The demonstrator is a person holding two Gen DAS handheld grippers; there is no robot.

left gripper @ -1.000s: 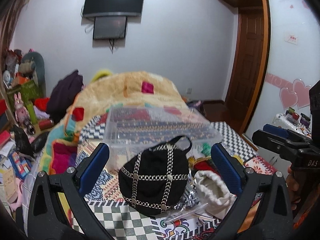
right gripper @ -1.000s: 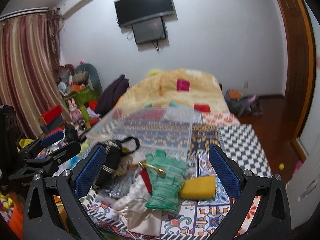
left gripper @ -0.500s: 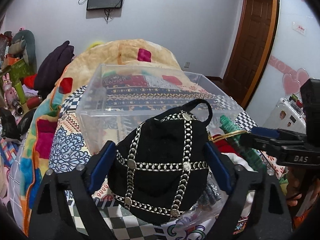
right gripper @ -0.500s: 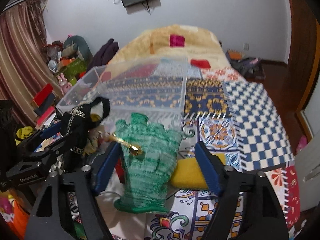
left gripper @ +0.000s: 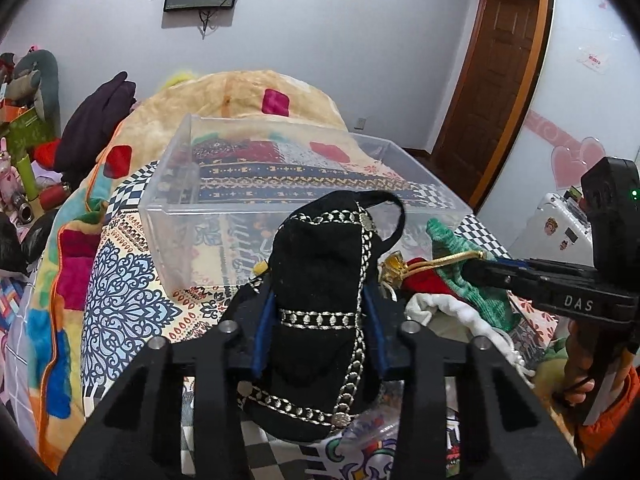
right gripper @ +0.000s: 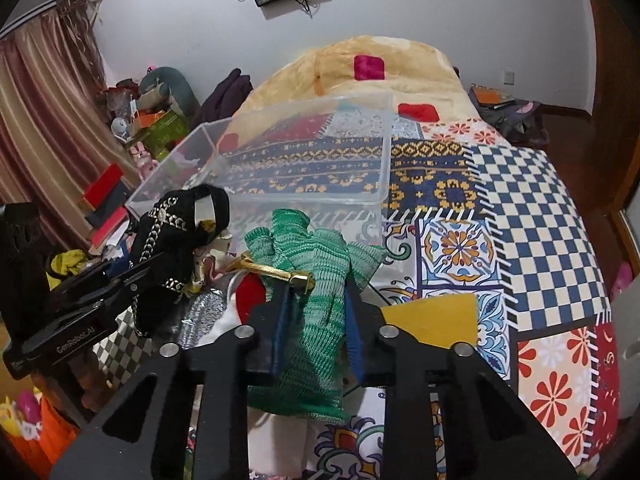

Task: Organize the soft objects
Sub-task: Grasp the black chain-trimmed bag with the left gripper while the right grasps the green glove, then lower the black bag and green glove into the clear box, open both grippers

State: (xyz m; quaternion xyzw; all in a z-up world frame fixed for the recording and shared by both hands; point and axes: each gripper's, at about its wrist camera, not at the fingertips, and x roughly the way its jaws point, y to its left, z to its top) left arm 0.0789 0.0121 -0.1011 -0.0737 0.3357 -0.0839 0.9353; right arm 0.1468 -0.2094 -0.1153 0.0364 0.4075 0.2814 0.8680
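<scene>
Two soft things held: black studded hat (left gripper: 320, 280) in the left gripper (left gripper: 320, 320); green knit glove (right gripper: 316, 304) in the right gripper (right gripper: 316, 320).
Jaws: both pairs closed, each gripping its own item.
Long axes: hat and glove both run forward along the fingers, tips towards the box.
Clear plastic box (left gripper: 176, 216): sits on the bed (right gripper: 532, 208), open-topped, straight ahead of both held items.
Nearer: the left gripper, I judge; the hat's top overlaps the box's near wall.
Next move, likely: lift over the rim, then release.
Left behind: yellow sponge (right gripper: 436, 316), white pouch (left gripper: 448, 316).
</scene>
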